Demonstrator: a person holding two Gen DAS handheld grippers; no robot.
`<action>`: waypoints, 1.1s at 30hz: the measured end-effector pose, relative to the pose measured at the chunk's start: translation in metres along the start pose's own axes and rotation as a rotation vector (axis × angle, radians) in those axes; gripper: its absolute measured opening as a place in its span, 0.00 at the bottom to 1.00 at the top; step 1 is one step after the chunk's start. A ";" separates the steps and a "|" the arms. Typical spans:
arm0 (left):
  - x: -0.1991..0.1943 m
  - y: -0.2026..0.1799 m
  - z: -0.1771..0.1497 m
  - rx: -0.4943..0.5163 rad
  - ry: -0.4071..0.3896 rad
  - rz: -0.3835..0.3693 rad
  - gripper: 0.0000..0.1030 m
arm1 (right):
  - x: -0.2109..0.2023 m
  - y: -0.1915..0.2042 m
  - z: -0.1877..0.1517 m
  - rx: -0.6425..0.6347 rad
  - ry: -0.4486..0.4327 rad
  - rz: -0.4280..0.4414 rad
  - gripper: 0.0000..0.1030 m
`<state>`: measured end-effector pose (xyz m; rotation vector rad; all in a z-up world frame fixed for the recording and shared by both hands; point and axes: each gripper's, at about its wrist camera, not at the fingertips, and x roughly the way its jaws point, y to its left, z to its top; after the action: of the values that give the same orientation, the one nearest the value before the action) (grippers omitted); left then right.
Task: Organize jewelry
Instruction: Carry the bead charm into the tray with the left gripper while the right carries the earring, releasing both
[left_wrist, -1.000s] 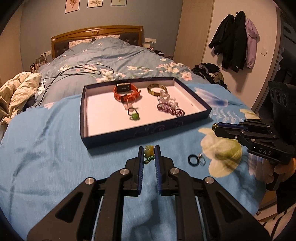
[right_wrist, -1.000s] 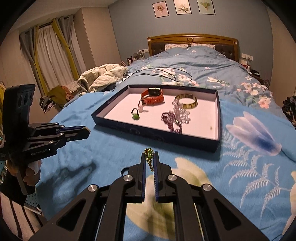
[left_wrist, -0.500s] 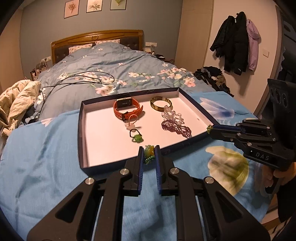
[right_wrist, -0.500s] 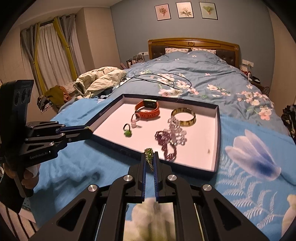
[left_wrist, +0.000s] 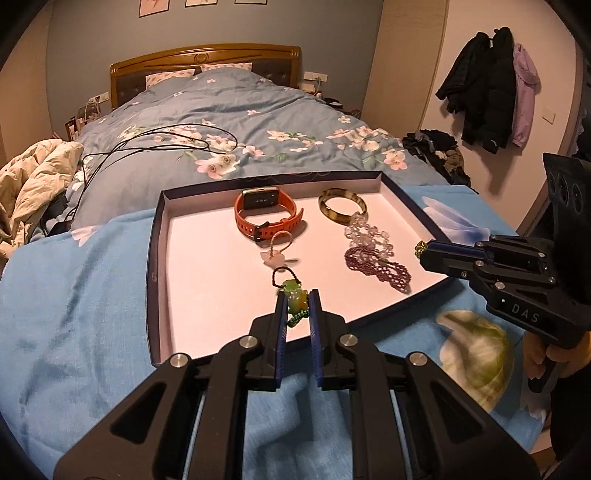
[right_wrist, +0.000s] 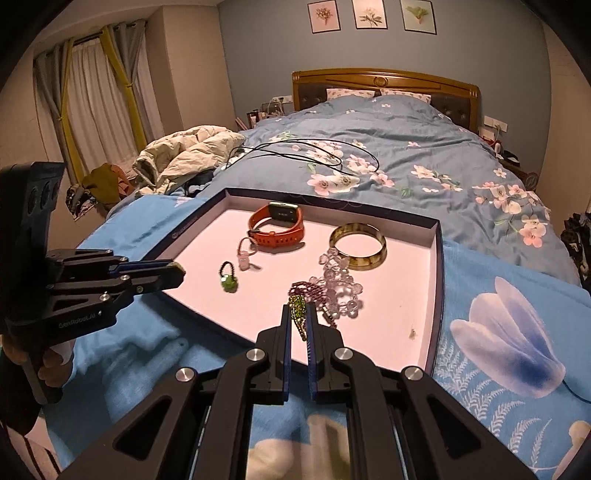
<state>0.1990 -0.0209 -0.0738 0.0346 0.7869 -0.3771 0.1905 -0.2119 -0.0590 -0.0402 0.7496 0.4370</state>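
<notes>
Jade pendant (left_wrist: 296, 300) pinched in left tool (left_wrist: 297, 308); right tool (right_wrist: 298, 317) grips green beaded piece (right_wrist: 297, 312) over tray (right_wrist: 438, 258).

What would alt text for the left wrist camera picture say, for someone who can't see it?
A left hand-held gripper pinches a green pendant over a shallow pink-lined tray on a blue bedspread. The tray holds an orange watch, a bangle and beaded bracelets; a right hand-held gripper enters from the right.

"DAS" in pale letters on side of right gripper (left_wrist: 421, 249); "GenRobot.AI" on side of left gripper (right_wrist: 179, 271). Watch screen too blurred to read.
</notes>
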 end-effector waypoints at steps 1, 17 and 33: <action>0.001 0.000 0.000 0.000 0.001 0.002 0.11 | 0.001 -0.001 0.000 0.002 0.002 0.001 0.06; 0.031 -0.002 0.009 0.015 0.041 0.017 0.11 | 0.027 -0.008 0.005 0.012 0.046 -0.007 0.06; 0.048 -0.003 0.012 0.018 0.083 0.023 0.12 | 0.046 -0.013 0.004 0.024 0.085 -0.012 0.06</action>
<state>0.2368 -0.0411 -0.0982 0.0769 0.8639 -0.3626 0.2280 -0.2059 -0.0876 -0.0409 0.8374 0.4173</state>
